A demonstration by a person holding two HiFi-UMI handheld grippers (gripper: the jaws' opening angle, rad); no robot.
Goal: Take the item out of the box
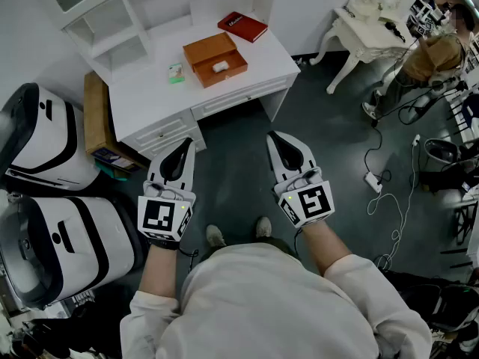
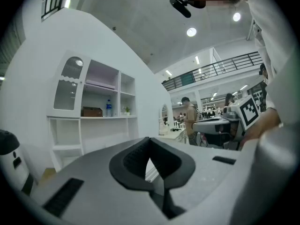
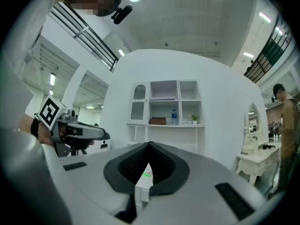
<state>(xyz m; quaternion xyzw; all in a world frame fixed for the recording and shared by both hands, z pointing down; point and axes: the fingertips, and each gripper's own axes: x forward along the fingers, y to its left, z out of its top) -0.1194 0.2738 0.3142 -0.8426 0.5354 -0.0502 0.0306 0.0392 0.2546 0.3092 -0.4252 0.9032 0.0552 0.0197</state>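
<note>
L hand-held gripper [image 1: 185, 146]: jaws clenched tip to tip, nothing held, as seen in its own view. It is held low over the floor, short of the bench's [image 1: 150, 96] front edge, nose aimed up toward the bench.

The open orange box [image 1: 209, 48] is set on the bench approx. mid-width, a bit toward the right end and nearer the front edge than the back. A small green pack [image 1: 176, 72] lies just beside it to the left, a red book [image 1: 242, 26] at the back right corner. The item [image 1: 220, 66], small and pale, is seen inside the box's front half, untouched. The box's long axis runs approx. parallel to the front edge.

R hand-held gripper [image 1: 277, 140]: also clenched and empty, likewise short of the bench.

The item lies ahead of and between the 2 grippers; neither is clearly nearer. Task judged not yet begun: a forward reach and opened jaws are needed 1st.
</note>
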